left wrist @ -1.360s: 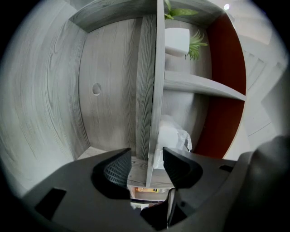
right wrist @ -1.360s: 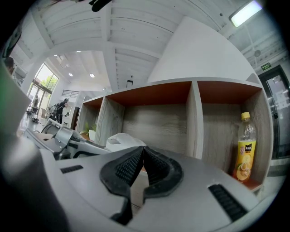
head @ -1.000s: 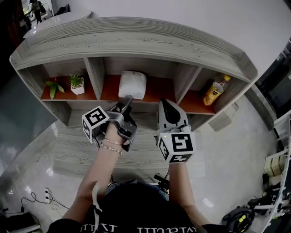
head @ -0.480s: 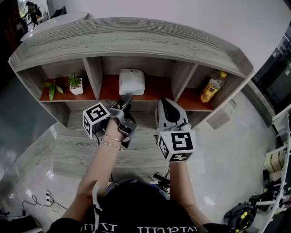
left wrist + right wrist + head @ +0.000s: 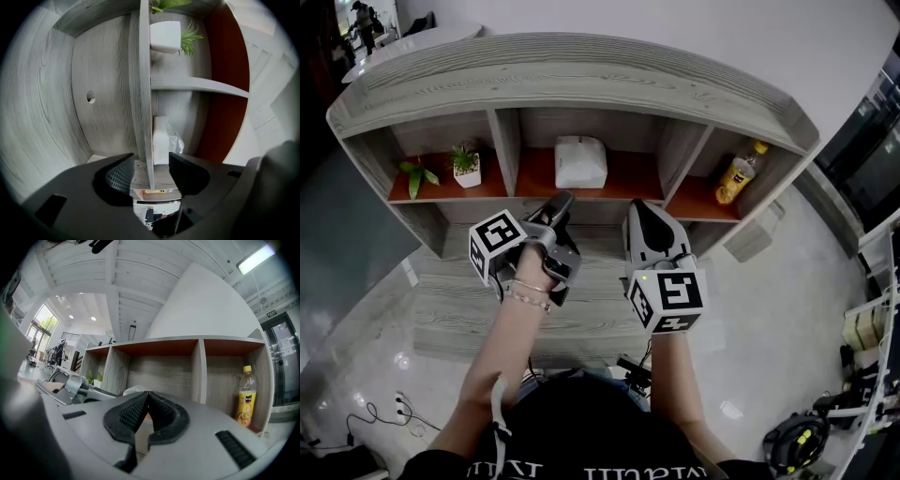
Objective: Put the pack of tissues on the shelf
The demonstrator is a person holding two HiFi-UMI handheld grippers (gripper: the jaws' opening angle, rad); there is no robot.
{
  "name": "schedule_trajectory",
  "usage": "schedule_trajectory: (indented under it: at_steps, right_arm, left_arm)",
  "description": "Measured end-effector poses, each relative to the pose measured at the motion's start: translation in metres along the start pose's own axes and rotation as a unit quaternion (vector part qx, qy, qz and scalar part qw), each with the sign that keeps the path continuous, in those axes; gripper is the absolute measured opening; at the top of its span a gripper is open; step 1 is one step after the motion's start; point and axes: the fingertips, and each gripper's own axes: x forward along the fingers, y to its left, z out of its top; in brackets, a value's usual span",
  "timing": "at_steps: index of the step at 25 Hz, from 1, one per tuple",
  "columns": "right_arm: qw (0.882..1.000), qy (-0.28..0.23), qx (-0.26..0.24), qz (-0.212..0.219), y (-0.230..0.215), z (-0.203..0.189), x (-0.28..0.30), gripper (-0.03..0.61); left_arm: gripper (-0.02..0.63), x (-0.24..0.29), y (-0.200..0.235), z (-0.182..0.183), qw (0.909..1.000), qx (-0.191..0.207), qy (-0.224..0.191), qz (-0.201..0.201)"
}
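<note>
The pack of tissues (image 5: 580, 161), white in clear wrap, lies on the red floor of the shelf's (image 5: 581, 70) middle compartment. My left gripper (image 5: 561, 201) hangs just in front of that compartment, rolled on its side, with its jaws open and nothing between them. In the left gripper view the pack of tissues (image 5: 162, 140) shows beyond the left gripper (image 5: 151, 172), past the edge of a shelf board. My right gripper (image 5: 638, 212) is held beside the left one, before the shelf's front edge. The right gripper (image 5: 147, 398) is shut and empty, and the pack of tissues (image 5: 135, 390) peeks over its jaws.
A small potted plant (image 5: 467, 166) and a leafy sprig (image 5: 414, 174) stand in the left compartment. A yellow drink bottle (image 5: 739, 172) stands in the right one, also seen as the bottle (image 5: 245, 397). A lower wooden ledge (image 5: 459, 300) runs under my hands. Glossy floor lies around.
In the head view the left gripper's tips overlapped the pack's front edge a second ago; now a small gap shows between them. The right gripper has stayed put.
</note>
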Motion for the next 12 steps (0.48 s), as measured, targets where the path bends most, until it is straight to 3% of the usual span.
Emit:
schedule_trajectory:
  at_steps: [12]
  right_arm:
    - [1.0, 0.005, 0.006, -0.022, 0.023, 0.005, -0.016, 0.015]
  left_arm:
    - [0.221, -0.028, -0.005, 0.003, 0.9938, 0.109, 0.017, 0.004]
